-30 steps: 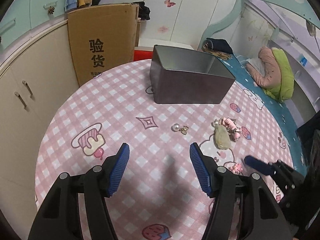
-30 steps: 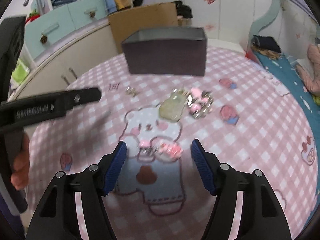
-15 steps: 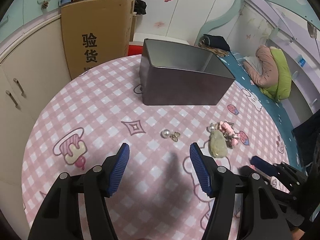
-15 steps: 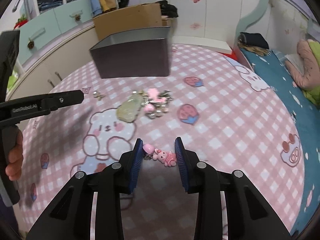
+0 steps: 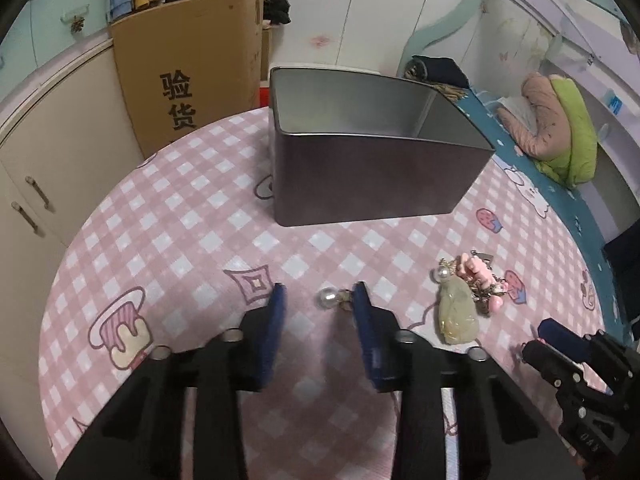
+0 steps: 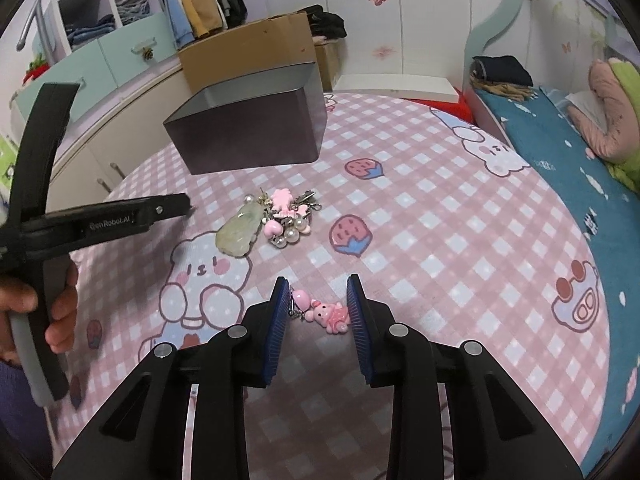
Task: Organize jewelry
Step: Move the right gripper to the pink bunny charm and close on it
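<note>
A pearl earring [image 5: 328, 299] with a gold part lies on the pink checked tablecloth [image 5: 168, 240], between the blue pads of my left gripper [image 5: 319, 294]. Those jaws are closing; the right pad is at the gold part and the left pad stands clear. My right gripper [image 6: 318, 284] is closing on a pink bear charm [image 6: 330, 314], with both pads touching its ends. A jade pendant [image 6: 238, 232] and a pink-and-pearl cluster [image 6: 288, 220] lie in a pile ahead. An open dark tin box [image 5: 380, 176] stands further back.
A cardboard box [image 5: 192, 72] and cream cabinets [image 5: 36, 184] stand beyond the table's left edge. A bed with a blue sheet [image 6: 560, 140] runs along the right. A hand [image 6: 60, 312] holds the left gripper's handle at the left of the right wrist view.
The left gripper moved forward to the pearl earring and its jaws narrowed around it. The right gripper came down over the pink charm and its jaws closed in on it.
</note>
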Tool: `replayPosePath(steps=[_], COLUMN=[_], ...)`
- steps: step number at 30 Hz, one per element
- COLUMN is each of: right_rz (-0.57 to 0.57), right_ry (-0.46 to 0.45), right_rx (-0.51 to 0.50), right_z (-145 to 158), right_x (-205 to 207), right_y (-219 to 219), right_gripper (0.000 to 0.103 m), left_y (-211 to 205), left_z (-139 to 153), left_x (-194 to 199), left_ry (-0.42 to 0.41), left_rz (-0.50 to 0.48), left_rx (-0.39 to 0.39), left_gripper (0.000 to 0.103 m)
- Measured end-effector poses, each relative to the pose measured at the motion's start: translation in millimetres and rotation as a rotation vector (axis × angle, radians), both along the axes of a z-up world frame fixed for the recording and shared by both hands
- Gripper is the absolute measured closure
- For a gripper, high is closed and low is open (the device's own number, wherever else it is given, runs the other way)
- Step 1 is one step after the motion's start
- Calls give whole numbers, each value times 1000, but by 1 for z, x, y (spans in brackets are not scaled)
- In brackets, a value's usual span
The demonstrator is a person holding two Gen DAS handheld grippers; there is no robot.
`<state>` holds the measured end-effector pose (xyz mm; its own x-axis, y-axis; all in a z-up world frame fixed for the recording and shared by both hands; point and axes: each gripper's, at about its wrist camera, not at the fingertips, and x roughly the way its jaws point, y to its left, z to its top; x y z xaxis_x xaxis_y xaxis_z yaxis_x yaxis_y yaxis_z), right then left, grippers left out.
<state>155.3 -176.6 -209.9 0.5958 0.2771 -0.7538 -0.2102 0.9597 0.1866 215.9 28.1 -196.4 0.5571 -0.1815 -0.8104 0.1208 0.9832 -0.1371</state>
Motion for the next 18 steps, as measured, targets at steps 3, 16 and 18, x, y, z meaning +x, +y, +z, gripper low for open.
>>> replayPosePath(steps=[3, 16, 18], right_rz=[-1, 27, 12], right_ry=[1, 15, -1], right_rx=[4, 6, 10], right_z=[1, 0, 1], right_x=[0, 5, 3], right_y=[-1, 3, 2], right_gripper=[73, 84, 82], left_y=[-3, 6, 12], left_z=[0, -3, -3], left_x=[-2, -15, -15], left_ry=[-9, -17, -18], left_rz=[-25, -60, -42], left_rx=[5, 3, -14], left_gripper=[83, 103, 103])
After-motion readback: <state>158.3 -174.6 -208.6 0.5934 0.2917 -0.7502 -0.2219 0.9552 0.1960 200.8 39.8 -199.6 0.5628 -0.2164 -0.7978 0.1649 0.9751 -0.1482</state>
